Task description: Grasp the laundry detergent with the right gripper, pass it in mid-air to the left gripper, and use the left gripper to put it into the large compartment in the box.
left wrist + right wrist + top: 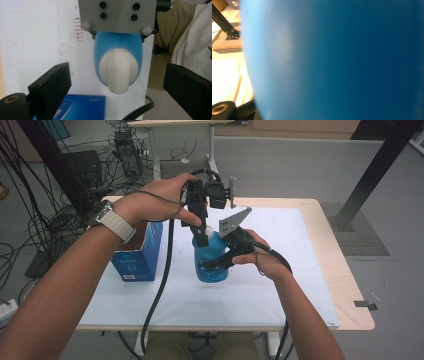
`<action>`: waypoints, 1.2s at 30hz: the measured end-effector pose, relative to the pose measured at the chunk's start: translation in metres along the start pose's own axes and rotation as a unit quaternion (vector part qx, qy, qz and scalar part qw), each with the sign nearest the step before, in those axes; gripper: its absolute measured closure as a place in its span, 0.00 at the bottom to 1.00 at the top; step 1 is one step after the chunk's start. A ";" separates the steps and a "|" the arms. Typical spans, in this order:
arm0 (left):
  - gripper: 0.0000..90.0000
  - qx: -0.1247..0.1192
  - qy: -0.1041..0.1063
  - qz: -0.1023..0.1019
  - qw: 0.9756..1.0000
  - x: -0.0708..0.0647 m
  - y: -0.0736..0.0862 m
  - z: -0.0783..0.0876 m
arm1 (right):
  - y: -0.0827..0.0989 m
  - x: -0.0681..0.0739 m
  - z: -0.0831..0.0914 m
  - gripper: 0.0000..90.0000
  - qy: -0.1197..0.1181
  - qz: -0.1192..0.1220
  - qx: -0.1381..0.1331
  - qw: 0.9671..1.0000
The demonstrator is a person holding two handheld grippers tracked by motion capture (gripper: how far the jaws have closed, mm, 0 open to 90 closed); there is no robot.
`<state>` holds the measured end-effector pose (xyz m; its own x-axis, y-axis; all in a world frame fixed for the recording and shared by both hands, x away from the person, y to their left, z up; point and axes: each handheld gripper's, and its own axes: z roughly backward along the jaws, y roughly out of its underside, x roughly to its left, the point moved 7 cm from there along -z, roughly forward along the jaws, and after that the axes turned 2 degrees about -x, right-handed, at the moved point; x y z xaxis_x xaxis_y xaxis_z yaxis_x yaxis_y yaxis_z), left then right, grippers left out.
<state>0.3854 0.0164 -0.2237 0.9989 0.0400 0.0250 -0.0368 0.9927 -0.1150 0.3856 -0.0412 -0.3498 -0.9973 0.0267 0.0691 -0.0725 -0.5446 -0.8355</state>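
My right gripper [225, 262] is clamped on a blue bottle [211, 265] with a white cap [119, 72] — standing mid-tabletop [280, 285], white-covered, beside a blue box [139, 255]. My left gripper [201, 236] hangs over the cap, its jaws wide apart, holding nothing. Cables [30, 215] litter the floor.

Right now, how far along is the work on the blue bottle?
Done: the right gripper is clamped on the blue bottle, standing it on the table. In hand: the left gripper hangs above the white cap, jaws wide and clear of it. Left: closing on the cap, which is still on.
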 end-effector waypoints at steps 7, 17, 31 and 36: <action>0.09 0.001 -0.001 -0.001 1.000 0.001 0.000 0.000 | 0.001 -0.001 0.001 0.49 0.003 -0.003 0.001 1.000; 0.09 0.001 -0.008 0.003 1.000 0.002 0.001 -0.001 | 0.001 -0.001 0.002 0.49 0.005 -0.002 0.000 1.000; 0.09 0.000 -0.011 0.001 1.000 0.001 0.001 -0.001 | 0.001 -0.001 0.001 0.49 0.006 0.000 0.004 1.000; 0.09 0.000 -0.012 0.003 1.000 0.001 0.002 -0.001 | 0.002 0.000 0.001 0.49 0.004 -0.001 0.004 1.000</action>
<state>0.3865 0.0179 -0.2251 0.9977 0.0477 0.0484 -0.0419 0.9924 -0.1157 0.3858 -0.0433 -0.3504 -0.9971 0.0346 0.0674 -0.0753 -0.5515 -0.8308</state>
